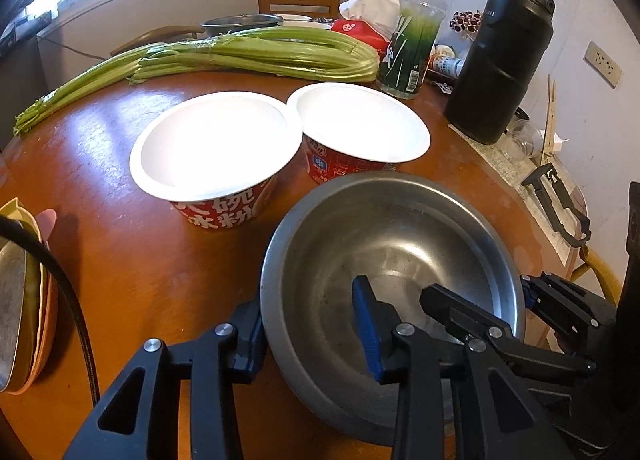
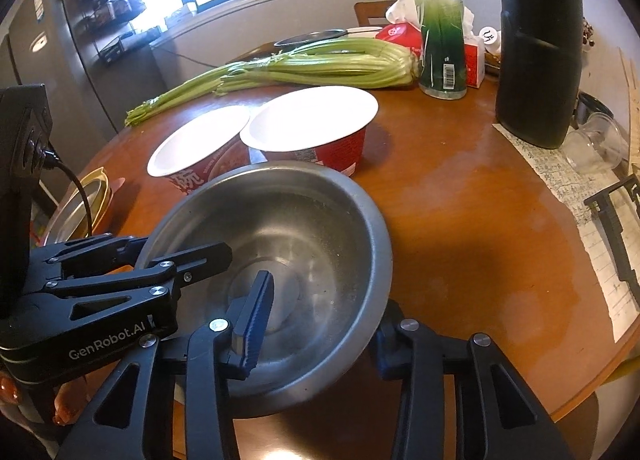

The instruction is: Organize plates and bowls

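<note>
Gripping opposite rim edges: left gripper [image 1: 310, 334] and right gripper [image 2: 320, 324], both clamped on round, dull steel bowl [image 1: 384, 244], resting on glossy wooden table [image 2: 460, 219], near two paper bowls [image 1: 216, 147].

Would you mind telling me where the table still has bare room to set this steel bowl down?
Bare wood lies right of the steel bowl, up to the black flask and the paper. It is crowded behind, around both paper bowls and the celery.

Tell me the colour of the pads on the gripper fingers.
Blue, ribbed pads on black fingers; clearest in the right wrist view.
</note>
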The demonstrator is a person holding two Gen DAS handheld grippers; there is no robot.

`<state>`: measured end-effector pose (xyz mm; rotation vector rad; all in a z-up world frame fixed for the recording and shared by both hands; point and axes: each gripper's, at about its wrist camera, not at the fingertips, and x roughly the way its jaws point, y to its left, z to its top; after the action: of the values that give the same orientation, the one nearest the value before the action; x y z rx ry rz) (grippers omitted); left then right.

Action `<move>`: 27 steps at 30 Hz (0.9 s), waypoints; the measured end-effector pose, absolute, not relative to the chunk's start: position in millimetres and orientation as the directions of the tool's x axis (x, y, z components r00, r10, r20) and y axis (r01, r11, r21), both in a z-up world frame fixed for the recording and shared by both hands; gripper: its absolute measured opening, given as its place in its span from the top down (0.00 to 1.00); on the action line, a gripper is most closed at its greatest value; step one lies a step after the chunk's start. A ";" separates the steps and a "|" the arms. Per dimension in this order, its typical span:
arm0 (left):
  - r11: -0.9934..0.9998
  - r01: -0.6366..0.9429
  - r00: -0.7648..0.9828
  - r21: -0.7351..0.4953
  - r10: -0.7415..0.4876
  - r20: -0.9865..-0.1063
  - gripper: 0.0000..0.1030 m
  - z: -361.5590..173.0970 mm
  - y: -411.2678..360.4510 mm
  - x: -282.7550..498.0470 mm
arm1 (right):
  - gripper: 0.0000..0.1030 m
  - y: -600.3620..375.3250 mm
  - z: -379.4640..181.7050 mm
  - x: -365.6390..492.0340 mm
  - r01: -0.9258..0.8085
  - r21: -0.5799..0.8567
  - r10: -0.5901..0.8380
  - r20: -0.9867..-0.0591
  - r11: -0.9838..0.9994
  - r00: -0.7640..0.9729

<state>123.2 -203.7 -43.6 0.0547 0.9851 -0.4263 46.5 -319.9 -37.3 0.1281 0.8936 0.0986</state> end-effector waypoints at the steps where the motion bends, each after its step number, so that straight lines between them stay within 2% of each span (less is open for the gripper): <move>1: 0.917 0.374 0.482 -0.142 -0.323 -0.815 0.63 -42.2 -202.6 122.0 | 0.57 -319.1 -36.0 46.2 -0.033 0.151 0.138 -0.767 0.988 0.627; 15: 0.940 0.319 0.545 -0.118 -0.283 -0.789 0.63 -17.2 -155.6 103.3 | 0.56 -276.7 -16.8 42.3 -0.123 0.157 0.199 -0.744 0.980 0.637; 27: 0.941 0.311 0.507 -0.132 -0.282 -0.815 0.62 -31.4 -129.8 93.4 | 0.56 -247.4 -24.1 40.8 -0.151 0.134 0.198 -0.784 0.979 0.589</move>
<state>93.4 -129.8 -31.4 0.0329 0.9763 -0.3576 40.8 -247.4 -24.1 0.0548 0.9192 0.2033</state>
